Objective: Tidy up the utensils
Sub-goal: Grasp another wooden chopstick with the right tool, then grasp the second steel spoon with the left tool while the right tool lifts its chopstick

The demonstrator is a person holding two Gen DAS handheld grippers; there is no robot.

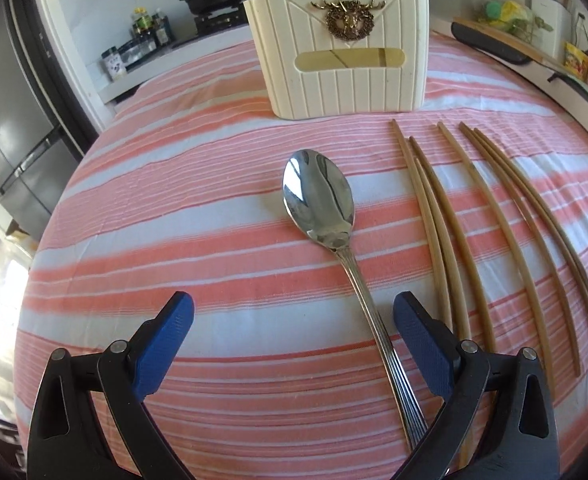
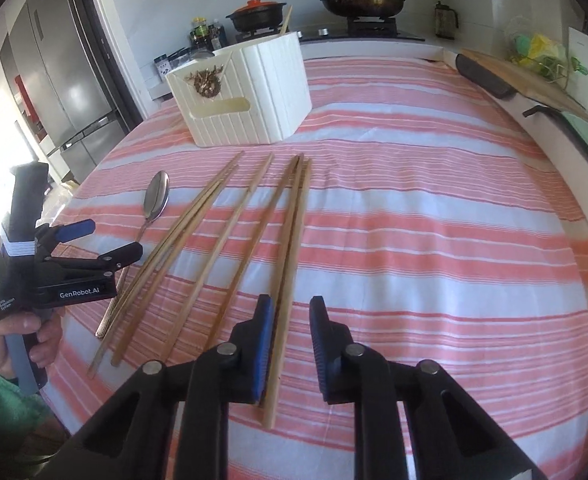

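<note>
Striped tablecloth [image 1: 214, 208], spoon [image 1: 319, 196], chopsticks [image 1: 493, 216], holder [image 1: 337, 52]

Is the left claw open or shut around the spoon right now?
Open. The left claw has its blue pads spread wide, and the spoon lies flat on the striped cloth between them, untouched.

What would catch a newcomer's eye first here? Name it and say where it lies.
The shiny spoon lies on the striped cloth, its handle between the open left gripper. Right of it lie wooden chopsticks, with the cream holder standing behind. The open right gripper straddles the rightmost chopsticks.
</note>
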